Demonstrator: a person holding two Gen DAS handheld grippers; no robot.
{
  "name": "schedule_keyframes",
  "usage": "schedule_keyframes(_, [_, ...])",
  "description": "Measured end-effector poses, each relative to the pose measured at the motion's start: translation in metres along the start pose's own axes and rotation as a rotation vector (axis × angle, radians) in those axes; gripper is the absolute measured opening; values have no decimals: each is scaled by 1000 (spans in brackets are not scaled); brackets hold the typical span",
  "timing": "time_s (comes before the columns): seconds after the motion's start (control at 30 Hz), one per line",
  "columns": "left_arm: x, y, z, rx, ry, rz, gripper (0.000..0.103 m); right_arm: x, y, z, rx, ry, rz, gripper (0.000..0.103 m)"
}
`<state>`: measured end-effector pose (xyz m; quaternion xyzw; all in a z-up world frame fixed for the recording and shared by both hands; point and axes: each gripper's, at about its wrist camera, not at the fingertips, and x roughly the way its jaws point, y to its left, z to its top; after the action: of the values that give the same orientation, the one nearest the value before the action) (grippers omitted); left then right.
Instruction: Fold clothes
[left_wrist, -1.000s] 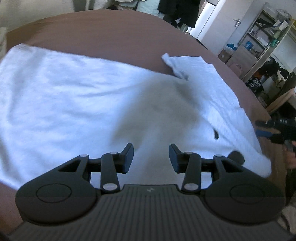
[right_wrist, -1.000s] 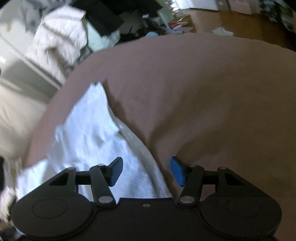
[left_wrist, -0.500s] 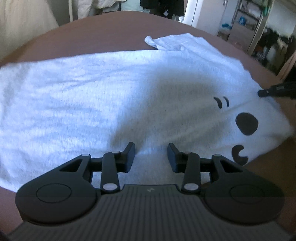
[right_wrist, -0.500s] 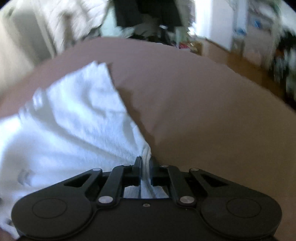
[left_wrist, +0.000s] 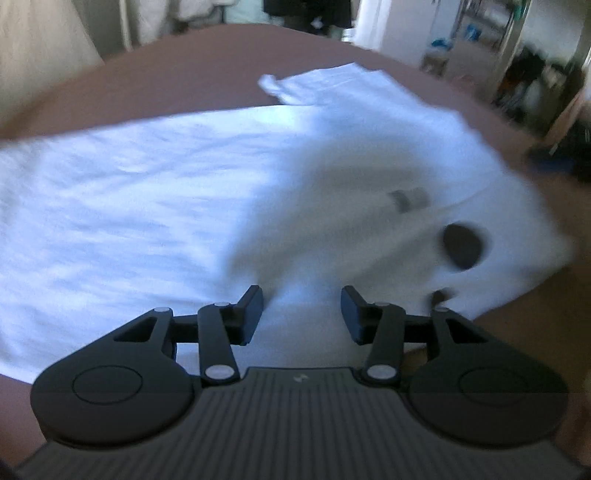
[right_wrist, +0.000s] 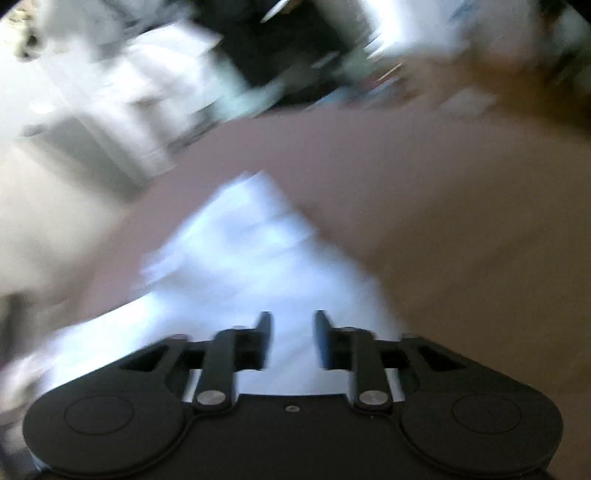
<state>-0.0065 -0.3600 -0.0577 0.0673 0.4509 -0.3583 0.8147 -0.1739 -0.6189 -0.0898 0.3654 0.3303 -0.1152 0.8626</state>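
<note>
White cotton directly under the left claw (left_wrist: 301, 306): released, jaws spread wide, nothing between them, hovering just above the near edge of a T-shirt (left_wrist: 147, 203). Lies spread mostly flat across a brown bed (left_wrist: 207, 70), body smooth to the left. Shows a black print (left_wrist: 461, 245) and a small grey label (left_wrist: 408, 199) on the right-hand part, where the cloth looks doubled over. Farther back, one sleeve (left_wrist: 295, 85) sticking out past the far edge.

Much blurred in the right wrist view. Shows the right claw (right_wrist: 291, 332) with jaws apart by a modest gap, clamped on nothing, poised over a pointed corner of the same T-shirt (right_wrist: 258, 251), bare brown bed (right_wrist: 461, 184) beyond it and a cluttered room at the back, too smeared to read.

Probably early in the fold: garment laid out and straightened, perhaps one edge turned in, no neat packet yet. Next calls for both claws to drop onto an edge, pinch a single layer or the full thickness cleanly, lift low and carry it across without dragging the rest. Worth watching the stray sleeve, likely to bunch unless tucked first.
</note>
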Motion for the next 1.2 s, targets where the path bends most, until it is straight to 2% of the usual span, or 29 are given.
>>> schedule_keyframes(0.03, [1,-1,1,-20,8,-23,47,6,6,-6,-27,76,48,47])
schedule_keyframes(0.07, [2,-4,1,-17,9,-10,48,16,10,-13,-65,161,41,48])
schedule_keyframes(0.1, [3,-6,1,-11,10,9,48,28,15,-21,-122,241,-23,46])
schedule_keyframes(0.13, [5,-9,1,-1,15,36,48,34,21,-34,-231,273,-125,34])
schedule_keyframes(0.17, [6,-10,1,4,29,68,48,40,27,-46,-339,304,-228,30])
schedule_keyframes(0.2, [7,-10,0,7,42,97,48,43,33,-57,-432,326,-317,30])
schedule_keyframes(0.27, [5,-9,-1,28,48,109,48,32,39,-58,-436,308,-399,30])
schedule_keyframes(0.37, [4,-15,-5,137,87,80,61,20,26,-55,-433,231,-572,36])
schedule_keyframes(0.4, [4,-19,-5,178,96,81,61,16,21,-53,-420,196,-606,36])
schedule_keyframes(0.43, [3,-20,-2,202,103,73,61,10,23,-45,-385,140,-567,36])
schedule_keyframes(0.47, [0,-20,5,206,107,33,61,4,26,-37,-350,84,-518,36])
schedule_keyframes(0.53, [-7,-15,30,168,80,-58,61,-6,46,-14,-291,-32,-333,41])
schedule_keyframes(0.57, [-4,-12,48,159,63,-62,61,-4,58,-3,-296,-67,-244,42])
schedule_keyframes(0.6, [0,-10,66,152,47,-60,61,3,70,6,-317,-77,-160,48])
schedule_keyframes(0.63, [4,-7,84,145,30,-58,61,17,78,9,-327,-49,-118,54])
schedule_keyframes(0.67, [8,-4,103,137,14,-56,63,31,85,12,-335,-19,-85,54])
schedule_keyframes(0.73, [21,1,137,136,-9,-38,65,73,75,21,-338,44,-122,54])
schedule_keyframes(0.83, [62,10,183,153,-20,44,65,99,55,9,-365,36,-142,50])
schedule_keyframes(0.9, [92,18,206,176,-12,65,66,116,42,2,-383,31,-155,50])
schedule_keyframes(0.97, [121,28,224,133,40,44,66,123,31,5,-365,-11,-174,45])
schedule_keyframes(1.0, [137,31,231,101,68,16,66,122,27,12,-342,-45,-186,38])
schedule_keyframes(1.07, [160,36,239,55,125,-31,68,121,18,23,-298,-106,-207,38])
schedule_keyframes(1.1, [172,37,241,38,152,-39,73,124,11,23,-279,-99,-200,37])
schedule_keyframes(1.13, [177,35,243,48,148,-42,76,125,4,24,-258,-93,-190,38])
schedule_keyframes(1.2, [183,30,241,83,126,-41,91,117,-9,28,-186,-103,-134,39])
